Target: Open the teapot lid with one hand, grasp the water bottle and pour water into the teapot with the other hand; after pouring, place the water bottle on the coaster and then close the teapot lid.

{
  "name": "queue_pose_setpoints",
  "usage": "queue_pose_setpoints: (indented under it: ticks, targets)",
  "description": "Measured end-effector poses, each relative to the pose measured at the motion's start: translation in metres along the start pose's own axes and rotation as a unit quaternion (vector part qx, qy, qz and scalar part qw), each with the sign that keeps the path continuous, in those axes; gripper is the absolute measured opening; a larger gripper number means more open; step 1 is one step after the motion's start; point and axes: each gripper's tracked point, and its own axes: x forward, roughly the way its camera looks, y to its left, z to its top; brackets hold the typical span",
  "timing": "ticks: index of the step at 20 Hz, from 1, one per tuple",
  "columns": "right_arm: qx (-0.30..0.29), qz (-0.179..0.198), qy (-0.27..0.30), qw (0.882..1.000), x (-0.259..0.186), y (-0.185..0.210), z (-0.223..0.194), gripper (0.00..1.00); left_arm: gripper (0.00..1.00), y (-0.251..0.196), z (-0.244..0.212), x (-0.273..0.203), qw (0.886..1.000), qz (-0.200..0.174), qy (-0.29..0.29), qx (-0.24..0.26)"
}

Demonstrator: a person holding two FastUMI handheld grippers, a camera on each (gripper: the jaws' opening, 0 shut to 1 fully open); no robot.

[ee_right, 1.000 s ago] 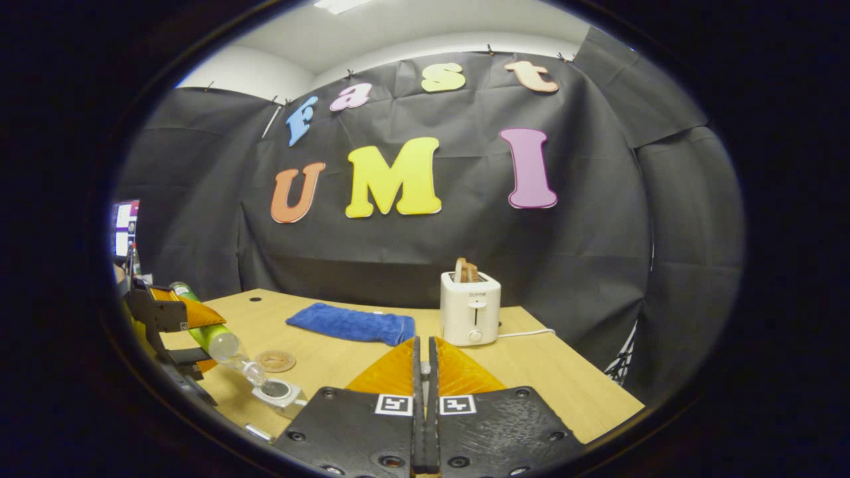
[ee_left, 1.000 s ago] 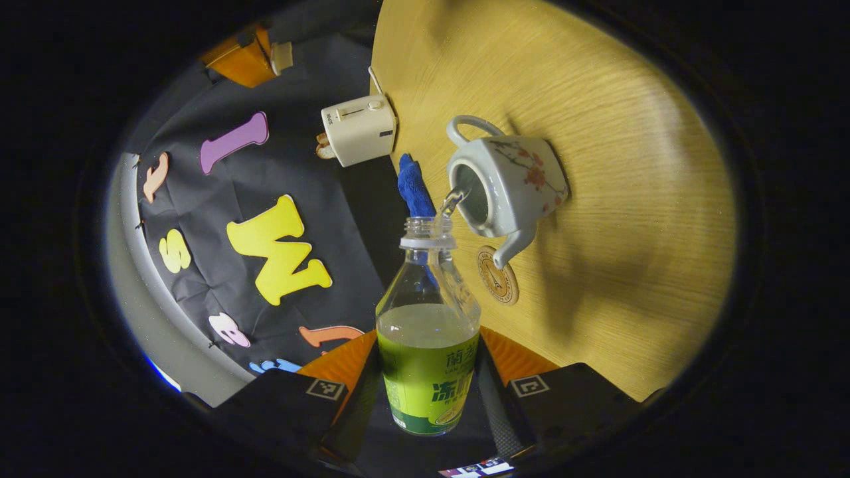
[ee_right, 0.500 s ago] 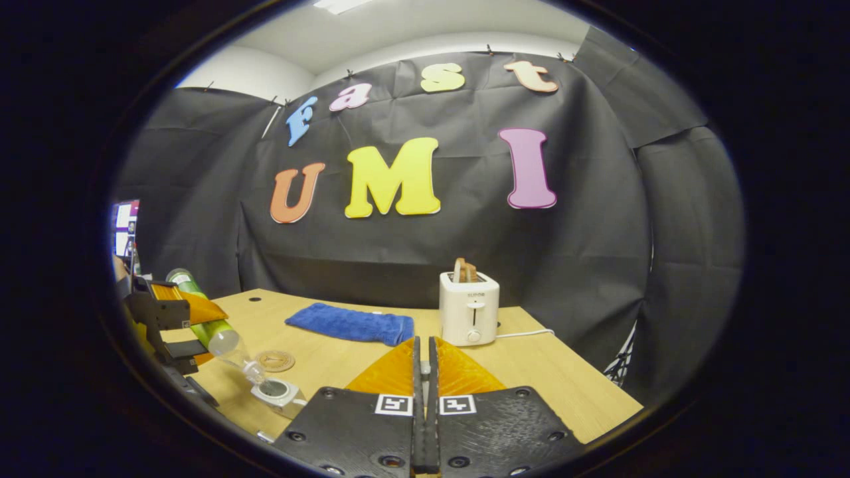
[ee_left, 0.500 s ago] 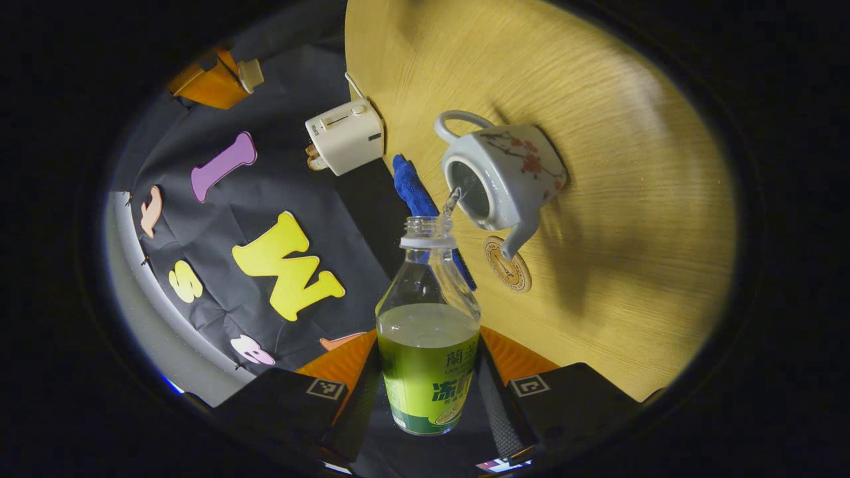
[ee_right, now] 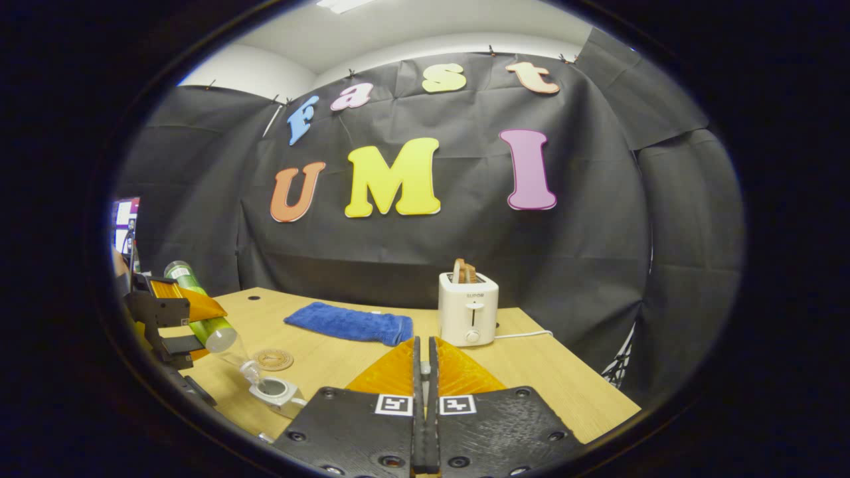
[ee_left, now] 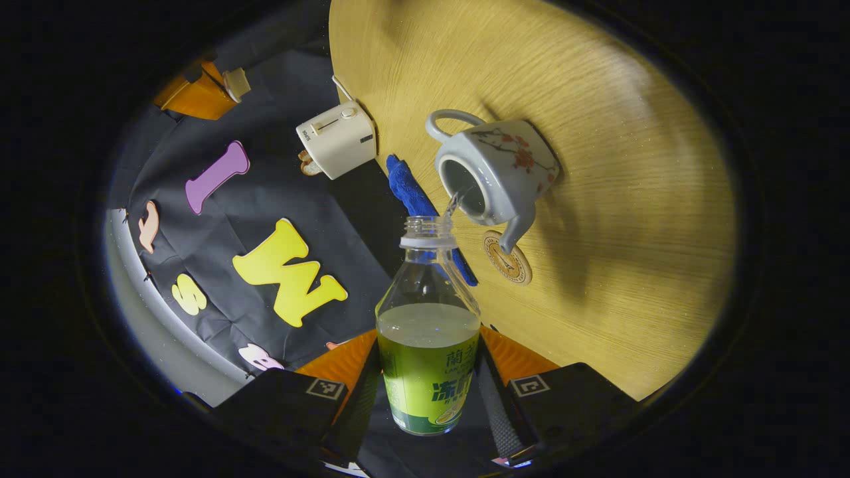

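Your left gripper (ee_left: 428,392) pinches the water bottle (ee_left: 428,352) by its labelled lower half, one finger pressed against each side, and holds it tipped with its open neck toward the teapot (ee_left: 495,169). The bottle is about half full of liquid, and a thin stream runs from its mouth into the teapot's open top. The teapot stands lidless on the wooden table (ee_left: 631,199), its spout pointing toward the round coaster (ee_left: 508,259), which lies bare just beside it. In the left gripper view your right gripper (ee_left: 199,89) shows well away from the pot, a pale lid-like piece at its tip; what it is cannot be told for sure. In the right gripper view that gripper's fingers (ee_right: 425,372) stand almost pressed together. A blue cloth (ee_right: 348,323) and a white toaster (ee_right: 467,307) sit near the table's far edge, leaving open wood around the coaster and teapot.
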Motion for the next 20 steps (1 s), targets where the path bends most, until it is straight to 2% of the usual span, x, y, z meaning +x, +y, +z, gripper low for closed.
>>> queue_pose_setpoints:
  ticks: [20]
  targets:
    - [-0.006, 0.0, 0.005, 1.0, 0.0013, -0.0019, -0.0035, 0.0, 0.76, -0.0013, 0.002, 0.0014, 1.0, 0.005, -0.004, 0.015]
